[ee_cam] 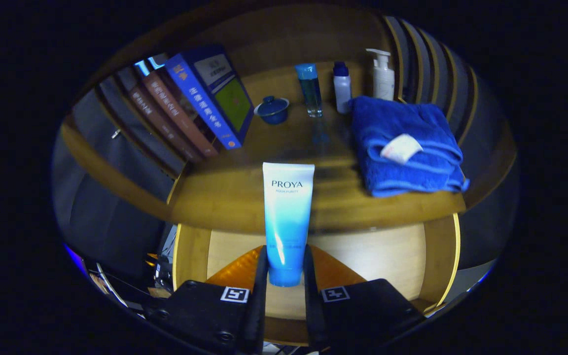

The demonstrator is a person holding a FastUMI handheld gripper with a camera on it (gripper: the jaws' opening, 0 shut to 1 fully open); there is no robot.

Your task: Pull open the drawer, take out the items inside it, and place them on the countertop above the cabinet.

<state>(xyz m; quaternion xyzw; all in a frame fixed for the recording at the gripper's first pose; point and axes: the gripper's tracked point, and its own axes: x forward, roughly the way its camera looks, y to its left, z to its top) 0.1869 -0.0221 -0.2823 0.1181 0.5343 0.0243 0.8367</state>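
Note:
My gripper [285, 266] is shut on a white-and-blue cosmetic tube [286, 212], both fingers pressing its capped lower end. The tube stands up between the fingers, its flat crimped end reaching over the front edge of the wooden countertop [244, 192]. Below it the drawer [377, 256] is pulled open, with a pale wooden bottom showing. Something orange [237, 270] lies in the drawer just behind the fingers, partly hidden by them.
On the countertop a folded blue towel [407, 148] lies to the right. Leaning books [190, 106] stand at the left. A small blue lidded cup [271, 109], two bottles [309, 88] and a white pump bottle [382, 76] line the back.

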